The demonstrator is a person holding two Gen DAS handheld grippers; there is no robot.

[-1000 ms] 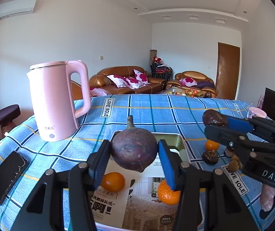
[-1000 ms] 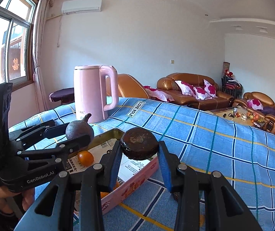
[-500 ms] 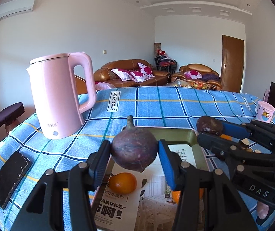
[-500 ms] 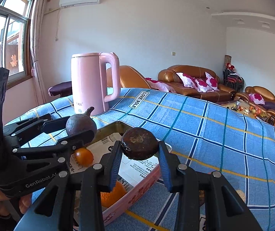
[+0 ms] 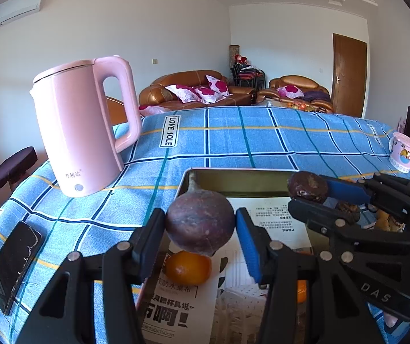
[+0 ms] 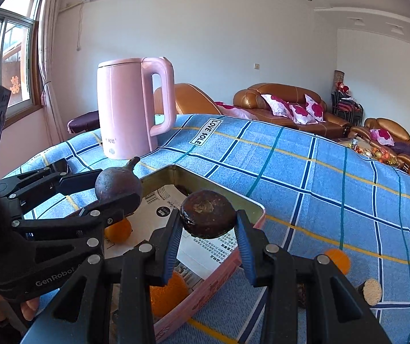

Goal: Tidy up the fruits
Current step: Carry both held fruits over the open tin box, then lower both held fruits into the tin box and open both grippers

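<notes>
**Two fruits over the tin, a few still loose**

While both tongs hover above the tin (image 6: 258,210), the left tongs (image 5: 200,229) pinch a purple stemmed fruit (image 5: 200,225) and the right tongs (image 6: 208,225) clamp a dark brown round one (image 6: 208,218). Oranges (image 5: 187,268) are already inside. Around 4 o'clock from the tin, an orange (image 6: 338,259) and other bits still sit on the tabletop (image 6: 319,177).

You held both grippers over the tin box (image 5: 235,179): your left gripper (image 5: 200,230) clamped a purple fruit (image 5: 200,225), your right gripper (image 6: 208,230) a dark fruit (image 6: 208,213).
</notes>
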